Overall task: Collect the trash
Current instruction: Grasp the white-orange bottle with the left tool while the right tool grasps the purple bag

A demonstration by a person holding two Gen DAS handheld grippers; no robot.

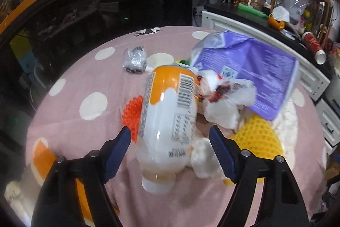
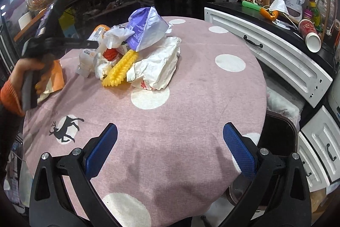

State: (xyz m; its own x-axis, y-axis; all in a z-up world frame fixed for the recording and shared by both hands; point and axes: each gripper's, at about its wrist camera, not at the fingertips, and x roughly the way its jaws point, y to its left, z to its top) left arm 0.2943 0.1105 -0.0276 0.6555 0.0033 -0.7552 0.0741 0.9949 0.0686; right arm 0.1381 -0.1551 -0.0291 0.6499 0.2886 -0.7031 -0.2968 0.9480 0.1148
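A pile of trash lies on the round pink dotted tablecloth [image 2: 191, 86]. In the left wrist view a white-and-orange plastic bottle [image 1: 167, 120] lies on its side between the fingers of my open left gripper [image 1: 170, 133], untouched by the pads. Beside it lie crumpled white tissue [image 1: 221, 107], a purple bag [image 1: 261, 71] and a yellow foam net [image 1: 257, 137]. The right wrist view shows the same pile: bottle [image 2: 89, 56], purple bag [image 2: 146, 29], yellow net [image 2: 121, 68], crumpled white wrapper [image 2: 157, 67]. My right gripper [image 2: 170, 135] is open and empty over the near tablecloth.
A crumpled silver wrapper [image 1: 135, 60] lies apart at the far side. An orange foam net [image 1: 132, 114] sits under the bottle. An orange paper piece [image 1: 44, 161] lies at the left. A white cabinet [image 2: 265, 46] and a dark chair [image 2: 276, 137] stand right of the table.
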